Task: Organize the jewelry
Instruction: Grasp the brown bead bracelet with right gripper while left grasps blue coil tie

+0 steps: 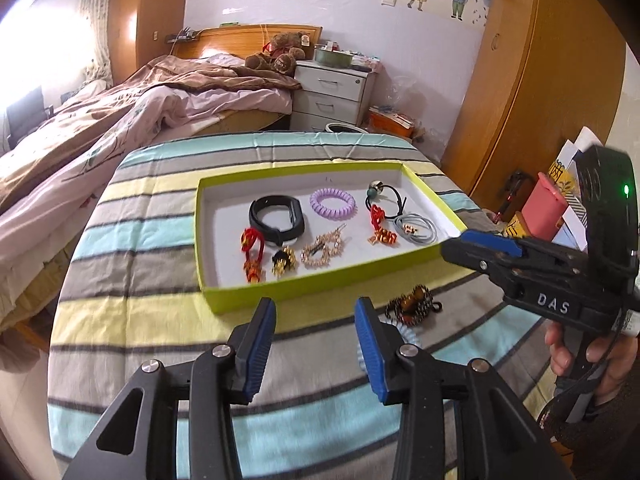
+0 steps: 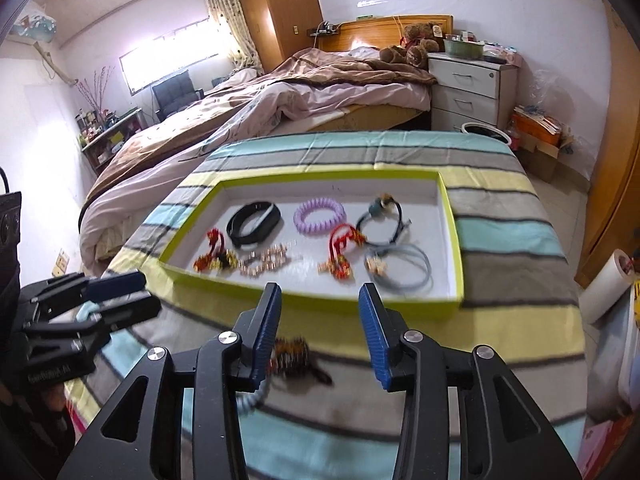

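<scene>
A green-rimmed box (image 1: 304,285) (image 2: 320,299) with a white floor lies on the striped cloth. It holds a black band (image 1: 276,216), a purple coil tie (image 1: 333,203), grey hair ties (image 2: 404,272), red-and-gold charms (image 2: 340,256) and a gold clip (image 1: 320,254). In front of the box, on the cloth, lie a brown beaded bracelet (image 1: 412,304) (image 2: 292,354) and a pale blue coil tie (image 1: 404,340) (image 2: 250,400). My left gripper (image 1: 314,312) (image 2: 150,292) is open and empty, just short of the box's near rim. My right gripper (image 2: 319,300) (image 1: 456,250) is open and empty above the bracelet.
The striped table drops off at the far edge and both sides. A bed with a rumpled quilt (image 2: 304,92) lies beyond, with a white nightstand (image 2: 468,88) beside it. A wooden wardrobe (image 1: 532,92) stands on the right, and a pink box and papers (image 1: 548,208) sit beside the table.
</scene>
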{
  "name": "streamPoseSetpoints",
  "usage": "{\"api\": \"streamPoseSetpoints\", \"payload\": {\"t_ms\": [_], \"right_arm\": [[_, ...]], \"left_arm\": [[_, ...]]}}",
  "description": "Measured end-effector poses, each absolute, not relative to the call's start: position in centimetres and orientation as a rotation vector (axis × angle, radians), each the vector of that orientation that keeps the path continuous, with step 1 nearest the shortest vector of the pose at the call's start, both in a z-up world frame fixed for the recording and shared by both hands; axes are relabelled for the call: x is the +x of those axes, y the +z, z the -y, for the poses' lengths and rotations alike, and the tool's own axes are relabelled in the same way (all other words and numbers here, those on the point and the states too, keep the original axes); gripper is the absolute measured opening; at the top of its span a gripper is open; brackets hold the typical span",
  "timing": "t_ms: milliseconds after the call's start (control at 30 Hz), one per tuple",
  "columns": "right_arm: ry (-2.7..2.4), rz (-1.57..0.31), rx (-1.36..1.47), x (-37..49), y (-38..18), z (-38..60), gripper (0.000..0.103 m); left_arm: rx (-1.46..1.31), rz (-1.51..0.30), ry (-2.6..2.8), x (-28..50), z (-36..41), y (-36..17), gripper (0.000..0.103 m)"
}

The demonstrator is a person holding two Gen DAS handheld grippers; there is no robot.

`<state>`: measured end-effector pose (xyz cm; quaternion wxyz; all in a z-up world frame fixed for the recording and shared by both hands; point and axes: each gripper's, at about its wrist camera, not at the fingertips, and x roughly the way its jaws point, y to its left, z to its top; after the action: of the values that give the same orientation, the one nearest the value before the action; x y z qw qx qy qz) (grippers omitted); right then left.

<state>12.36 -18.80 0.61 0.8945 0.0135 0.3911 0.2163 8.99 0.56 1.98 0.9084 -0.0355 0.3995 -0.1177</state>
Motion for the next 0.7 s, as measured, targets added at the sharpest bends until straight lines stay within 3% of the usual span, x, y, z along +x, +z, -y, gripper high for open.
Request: {"api": "streamPoseSetpoints", "payload": {"t_ms": [700], "right_arm": [[0.427,-0.929,0.017,11.8,-4.0,16.0,0.042]], "left_arm": [[-0.136,-0.863,-0.222,5.3,-2.5,0.0,0.041]]}}
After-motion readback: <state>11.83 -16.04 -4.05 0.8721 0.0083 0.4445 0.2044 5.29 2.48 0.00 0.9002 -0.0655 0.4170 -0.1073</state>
